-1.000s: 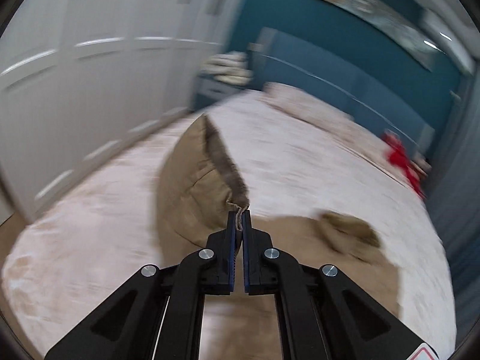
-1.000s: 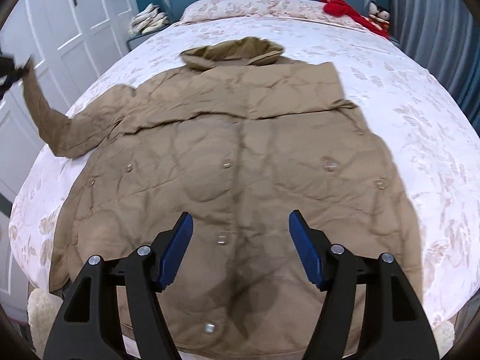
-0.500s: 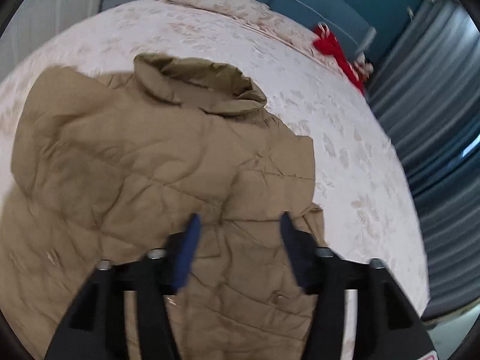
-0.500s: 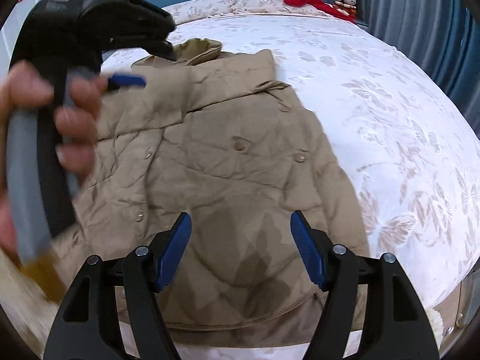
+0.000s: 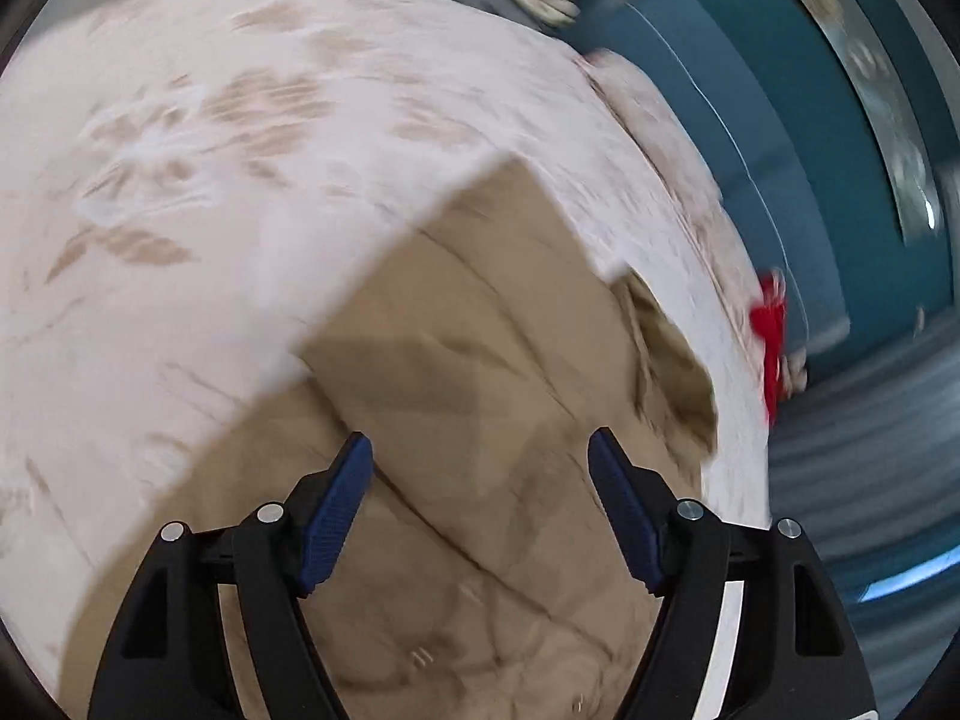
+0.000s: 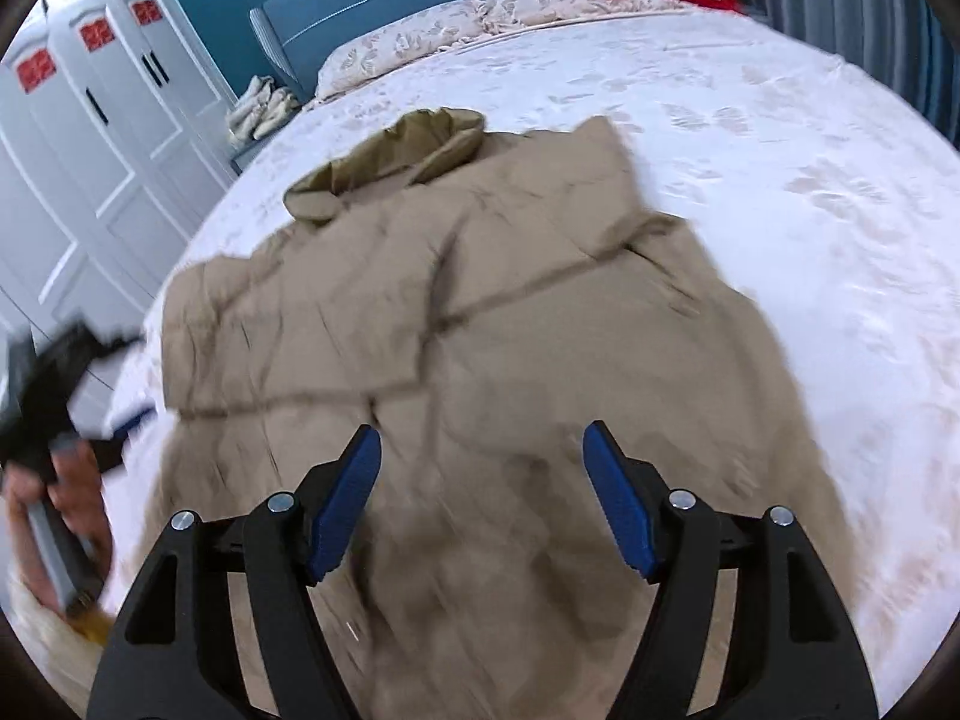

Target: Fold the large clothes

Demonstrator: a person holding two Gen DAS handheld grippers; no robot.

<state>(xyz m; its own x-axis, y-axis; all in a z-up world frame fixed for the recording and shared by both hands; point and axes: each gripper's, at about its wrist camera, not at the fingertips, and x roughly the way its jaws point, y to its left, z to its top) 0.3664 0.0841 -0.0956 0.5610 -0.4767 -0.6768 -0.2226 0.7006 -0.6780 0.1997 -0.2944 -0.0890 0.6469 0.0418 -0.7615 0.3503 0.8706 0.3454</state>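
Change: left gripper [image 5: 480, 504], clamped on the sleeve a second ago, now gapes wide and empty; the sleeve lies folded across the coat [image 6: 480, 324].
Right gripper [image 6: 483, 492]: wide apart, empty.
Coat: tan, quilted, flat mid-bed [image 6: 750, 120], collar toward the headboard.
Unclear: motion blur smears both views.

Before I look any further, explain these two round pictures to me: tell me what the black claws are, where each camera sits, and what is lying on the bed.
No robot here: a person holds a two-finger claw in each hand, and a fisheye camera on each looks along its fingers. One picture comes from the left claw, the other from the right claw. Both are open and hold nothing. Below them a tan quilted coat lies flat on the floral bedspread, sleeves folded across its body, collar toward the pillows. At the right picture's left edge you see the person's left hand.
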